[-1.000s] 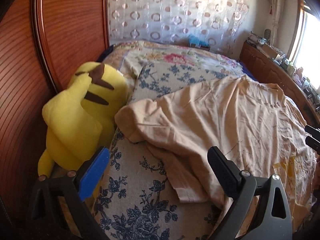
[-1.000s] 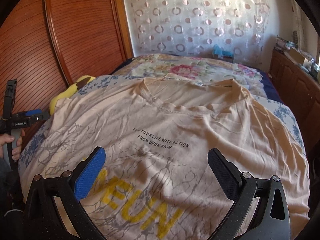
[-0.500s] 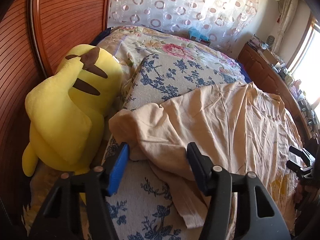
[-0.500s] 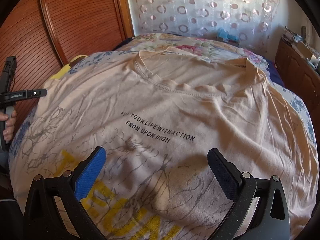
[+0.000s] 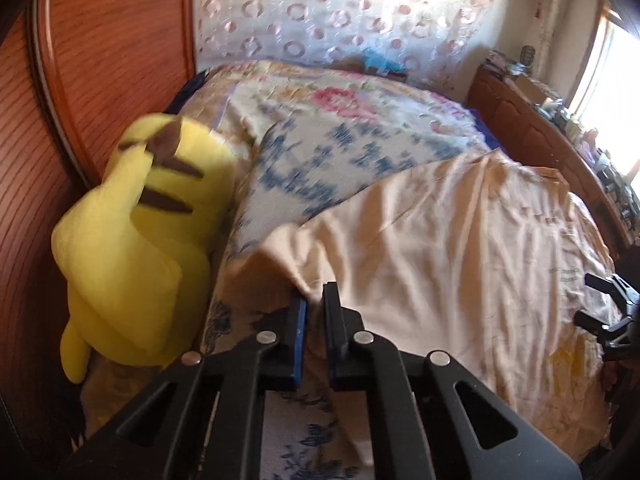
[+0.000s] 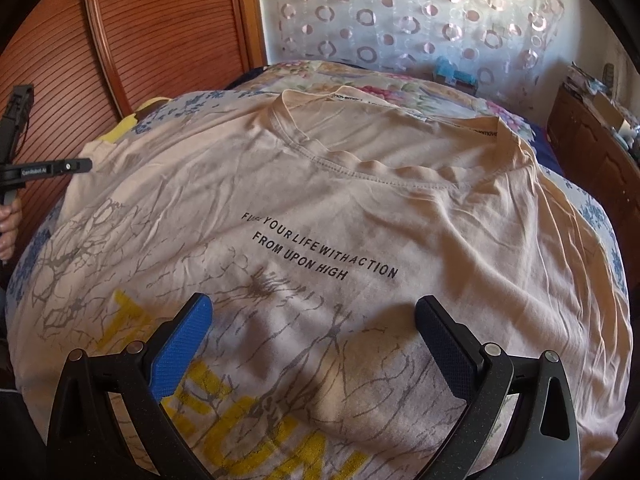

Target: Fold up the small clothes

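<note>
Beige T-shirt [image 5: 440,240] sleeve in left gripper [image 5: 314,312]

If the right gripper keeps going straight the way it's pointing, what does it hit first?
Most likely the peach T-shirt, in its printed front just beyond the open right gripper. Nothing shows between the fingers and the fabric, though depth is hard to judge.

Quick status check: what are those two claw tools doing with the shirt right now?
Left gripper jaws shut on T-shirt sleeve. Right gripper jaws open above printed front, holding nothing. Yellow plush toy beside sleeve, not blocking.
</note>
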A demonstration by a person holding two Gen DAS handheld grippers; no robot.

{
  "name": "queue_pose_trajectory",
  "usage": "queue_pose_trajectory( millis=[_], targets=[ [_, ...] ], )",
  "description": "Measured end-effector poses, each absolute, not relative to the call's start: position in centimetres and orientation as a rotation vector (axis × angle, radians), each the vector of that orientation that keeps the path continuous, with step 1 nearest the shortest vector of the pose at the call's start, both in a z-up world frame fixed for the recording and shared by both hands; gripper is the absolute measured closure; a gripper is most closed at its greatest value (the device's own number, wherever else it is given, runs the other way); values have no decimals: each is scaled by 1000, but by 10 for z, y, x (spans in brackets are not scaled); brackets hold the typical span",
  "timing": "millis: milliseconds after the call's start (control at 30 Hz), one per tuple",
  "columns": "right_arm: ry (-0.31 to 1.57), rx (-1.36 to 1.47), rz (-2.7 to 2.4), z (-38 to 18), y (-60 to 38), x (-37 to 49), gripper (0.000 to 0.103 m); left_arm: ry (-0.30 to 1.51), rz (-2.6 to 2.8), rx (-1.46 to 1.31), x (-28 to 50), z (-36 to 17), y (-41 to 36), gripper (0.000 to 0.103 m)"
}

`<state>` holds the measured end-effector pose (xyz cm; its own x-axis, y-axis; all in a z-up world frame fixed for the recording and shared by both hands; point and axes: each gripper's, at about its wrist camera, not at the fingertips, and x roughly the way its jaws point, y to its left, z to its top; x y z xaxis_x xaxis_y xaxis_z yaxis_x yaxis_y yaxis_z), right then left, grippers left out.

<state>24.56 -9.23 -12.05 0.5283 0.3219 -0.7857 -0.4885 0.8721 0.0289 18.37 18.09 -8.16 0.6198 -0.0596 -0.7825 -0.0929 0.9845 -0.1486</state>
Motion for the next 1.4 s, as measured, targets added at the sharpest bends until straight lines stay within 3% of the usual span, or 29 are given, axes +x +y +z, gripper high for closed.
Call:
queue_pose_trajectory(
  millis=[333, 433, 600, 867, 1167, 1400],
  targets=[
    [891, -172, 489, -120, -94, 247, 0, 813, -177, -70, 196, -14, 101, 100],
    [890, -163, 484, -119, -97, 247, 1, 800, -246, -55, 199, -3, 76, 90],
    [888, -152, 475, -119, -101, 249, 1, 810, -253, -15, 197, -1, 71, 64],
    [889, -157, 468, -120, -101, 251, 1, 916, -181, -35, 180, -44, 104, 53],
    [889, -176, 463, -120, -98, 249, 1, 1006, -164, -114, 168, -91, 116, 53],
    [886, -156, 459, -121, -102, 250, 1, 983, -232, -148, 160, -95, 109, 81]
  ],
)
